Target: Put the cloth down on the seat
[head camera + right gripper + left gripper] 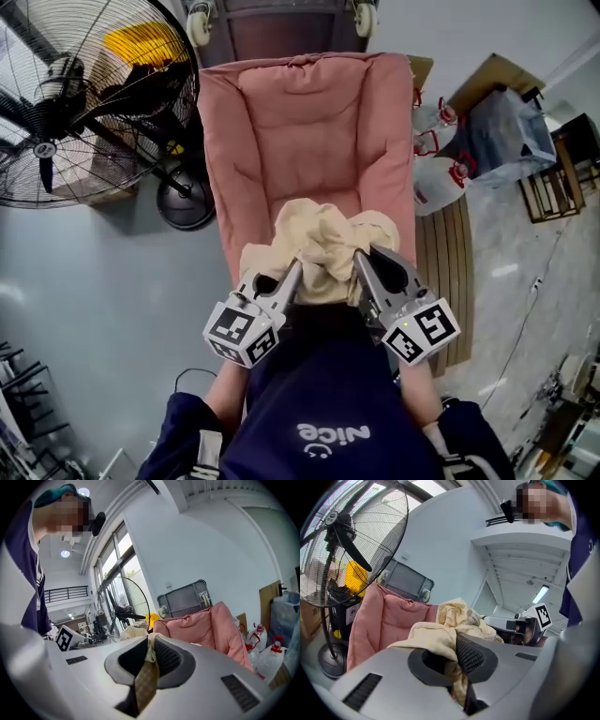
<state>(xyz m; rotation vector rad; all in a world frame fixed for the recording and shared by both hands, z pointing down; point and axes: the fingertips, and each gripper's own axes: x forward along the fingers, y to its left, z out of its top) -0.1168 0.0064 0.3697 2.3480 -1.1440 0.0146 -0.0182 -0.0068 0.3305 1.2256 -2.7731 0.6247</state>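
Note:
A cream-yellow cloth (323,246) is bunched over the front of the pink padded chair's seat (309,122). My left gripper (296,266) is shut on the cloth's near left edge, and my right gripper (360,255) is shut on its near right edge. In the left gripper view the cloth (440,639) spills out between the shut jaws, with the pink chair (375,620) behind. In the right gripper view a thin strip of cloth (147,667) is pinched between the jaws, and the chair (206,625) stands ahead to the right.
A large black floor fan (66,103) stands left of the chair, its round base (186,202) close to the chair's side. Plastic jugs with red caps (436,173) and a wrapped bundle (506,131) sit right of it. A wheeled cart (281,19) is behind.

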